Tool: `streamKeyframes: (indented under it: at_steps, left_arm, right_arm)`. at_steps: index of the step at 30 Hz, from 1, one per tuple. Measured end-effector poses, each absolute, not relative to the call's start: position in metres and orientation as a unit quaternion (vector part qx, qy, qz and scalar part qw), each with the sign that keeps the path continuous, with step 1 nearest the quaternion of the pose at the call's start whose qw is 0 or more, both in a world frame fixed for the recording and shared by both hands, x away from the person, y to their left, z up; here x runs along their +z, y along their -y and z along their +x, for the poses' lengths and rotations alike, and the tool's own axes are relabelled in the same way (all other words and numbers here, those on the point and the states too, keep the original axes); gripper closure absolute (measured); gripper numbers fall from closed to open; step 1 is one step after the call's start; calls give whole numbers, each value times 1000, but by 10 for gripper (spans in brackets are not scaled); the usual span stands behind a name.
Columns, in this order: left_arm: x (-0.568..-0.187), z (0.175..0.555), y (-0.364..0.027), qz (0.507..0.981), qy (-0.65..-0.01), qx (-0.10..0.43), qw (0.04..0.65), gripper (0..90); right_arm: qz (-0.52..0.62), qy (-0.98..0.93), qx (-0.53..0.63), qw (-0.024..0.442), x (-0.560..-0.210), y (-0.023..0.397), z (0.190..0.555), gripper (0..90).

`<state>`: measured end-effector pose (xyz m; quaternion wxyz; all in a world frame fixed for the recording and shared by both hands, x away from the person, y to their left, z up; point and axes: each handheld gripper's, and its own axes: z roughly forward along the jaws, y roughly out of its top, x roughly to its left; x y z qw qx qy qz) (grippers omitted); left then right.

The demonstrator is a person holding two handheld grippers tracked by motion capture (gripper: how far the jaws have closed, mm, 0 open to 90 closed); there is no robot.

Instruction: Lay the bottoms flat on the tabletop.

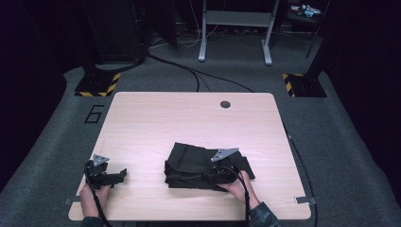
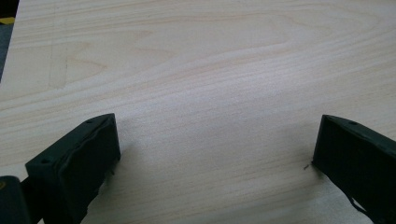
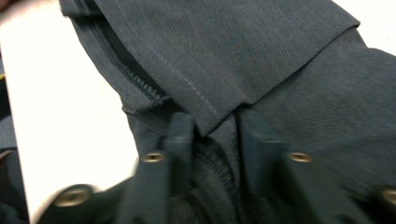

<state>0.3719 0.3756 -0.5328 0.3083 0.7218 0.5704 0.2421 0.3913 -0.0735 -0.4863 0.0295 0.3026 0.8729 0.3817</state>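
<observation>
Your right gripper [image 1: 213,174] sits on the near right part of the folded black garment [image 1: 194,163], its jaws partly spread with a fold of the cloth between them; whether the pads press on that fold you cannot tell from the blurred right gripper view. That garment lies on the wooden table [image 1: 189,118], in its near half and a little right of the middle, well clear of the round grommet hole [image 1: 225,104] near the far edge. It looks like dark, matte woven cloth folded into a rough rectangle of several layers, with one corner flap sticking out to the right past your right hand [image 1: 239,189]. From the high view it reads only as a flat dark block. The right gripper view brings out what that one hides: a straight line of pale stitching [image 3: 187,79] along a hem, a thick seamed edge [image 3: 140,86] at the left of the stack, and the top layer ending in a point between the two jaws. Your left gripper [image 1: 124,174] rests on bare wood well to the left of the garment, jaws spread wide with nothing between them; the left gripper view shows pale wood grain between the two black pads [image 2: 88,154].
</observation>
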Motion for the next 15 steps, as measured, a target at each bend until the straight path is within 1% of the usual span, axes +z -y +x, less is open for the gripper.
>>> streamKeyframes:
  at_steps: [2, 4, 6, 8, 10, 12, 13, 15]
  left_arm:
    - [-533, 372, -376, 722, -570, 242, 308, 1]
    - [-533, 372, -376, 722, -570, 242, 308, 1]
    - [-533, 372, -376, 722, -570, 242, 308, 1]
    - [-533, 372, -376, 722, -570, 242, 308, 1]
    - [-533, 372, -376, 722, -570, 242, 308, 1]
    - [-533, 372, -376, 722, -570, 242, 308, 1]
    - [-533, 372, -376, 722, -570, 243, 308, 1]
    - [-533, 372, -376, 722, -570, 243, 307, 1]
  right_arm:
    - [312, -864, 393, 36, -483, 77, 391, 389]
    - [317, -857, 402, 46, -478, 83, 391, 280]
    - [326, -846, 419, 55, -471, 94, 390, 196]
    - [331, -836, 432, 64, -464, 108, 387, 149]
    - [344, -824, 443, 75, -458, 122, 385, 138]
    - [367, -804, 457, 96, -455, 145, 382, 124]
    - [378, -799, 457, 100, -455, 152, 382, 114]
    - [402, -789, 448, 121, -456, 169, 381, 96]
